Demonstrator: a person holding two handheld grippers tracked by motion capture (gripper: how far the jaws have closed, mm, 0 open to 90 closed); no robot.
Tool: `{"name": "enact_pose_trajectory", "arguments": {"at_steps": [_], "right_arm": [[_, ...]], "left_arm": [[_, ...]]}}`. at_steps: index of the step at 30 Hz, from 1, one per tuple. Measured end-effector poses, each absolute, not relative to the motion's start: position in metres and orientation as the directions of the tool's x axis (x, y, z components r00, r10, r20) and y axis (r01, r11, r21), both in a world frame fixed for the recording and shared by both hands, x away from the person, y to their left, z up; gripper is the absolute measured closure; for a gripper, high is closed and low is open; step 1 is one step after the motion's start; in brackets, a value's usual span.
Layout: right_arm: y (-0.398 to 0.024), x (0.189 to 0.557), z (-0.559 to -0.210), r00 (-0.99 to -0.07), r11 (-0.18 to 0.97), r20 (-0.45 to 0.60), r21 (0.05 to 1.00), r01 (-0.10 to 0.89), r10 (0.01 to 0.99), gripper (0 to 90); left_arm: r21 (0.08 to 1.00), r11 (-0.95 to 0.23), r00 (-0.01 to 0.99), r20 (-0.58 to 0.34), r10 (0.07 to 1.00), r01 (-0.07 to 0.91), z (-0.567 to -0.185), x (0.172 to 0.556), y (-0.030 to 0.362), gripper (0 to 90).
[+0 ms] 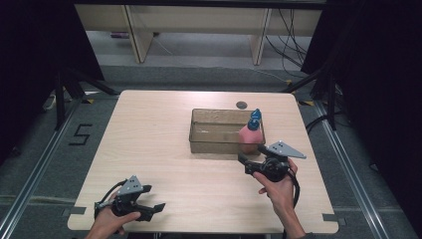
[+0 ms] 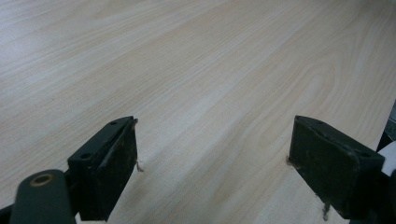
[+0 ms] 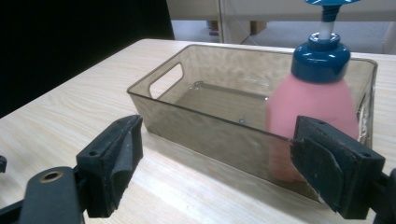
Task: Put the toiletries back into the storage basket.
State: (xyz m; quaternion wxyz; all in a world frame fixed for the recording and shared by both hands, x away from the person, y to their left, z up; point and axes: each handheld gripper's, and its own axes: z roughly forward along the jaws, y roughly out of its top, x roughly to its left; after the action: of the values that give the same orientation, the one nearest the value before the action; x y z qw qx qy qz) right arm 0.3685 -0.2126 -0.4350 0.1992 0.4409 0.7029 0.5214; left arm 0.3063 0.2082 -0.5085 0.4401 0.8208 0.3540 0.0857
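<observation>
2 claws are in my hands. My right claw [image 3: 215,158] stands wide open with nothing between its jaws, just in front of the near wall of the clear bin [image 3: 210,126]. Beyond that wall, ahead and slightly right of this claw, the pink pump bottle [image 3: 310,112] stands upright inside the bin. My left claw [image 2: 212,168] gapes empty over the bare surface [image 2: 196,70].

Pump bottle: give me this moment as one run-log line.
bottle: upright in bin, right end | right gripper: open, outside bin's near wall, empty | left gripper: open, empty, over table
</observation>
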Motion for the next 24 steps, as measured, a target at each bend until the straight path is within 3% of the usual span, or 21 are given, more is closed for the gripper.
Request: {"name": "enact_pose_trajectory", "arguments": {"at_steps": [3,22,24], "right_arm": [[-0.208,0.364,-0.435,-0.534,0.047,0.212,0.902,0.43,0.818,15.8],[-0.192,0.351,-0.439,-0.594,0.096,0.187,0.906,0.411,0.782,15.3],[-0.191,0.351,-0.441,-0.609,0.104,0.16,0.921,0.374,0.777,15.3]], "left_arm": [[0.783,-0.363,0.736,-0.17,0.656,0.504,-0.508,0.306,0.208,14.8],[0.784,-0.372,0.745,-0.165,0.647,0.497,-0.508,0.306,0.209,14.8],[0.79,-0.361,0.744,-0.171,0.646,0.495,-0.508,0.305,0.208,14.8]]}}
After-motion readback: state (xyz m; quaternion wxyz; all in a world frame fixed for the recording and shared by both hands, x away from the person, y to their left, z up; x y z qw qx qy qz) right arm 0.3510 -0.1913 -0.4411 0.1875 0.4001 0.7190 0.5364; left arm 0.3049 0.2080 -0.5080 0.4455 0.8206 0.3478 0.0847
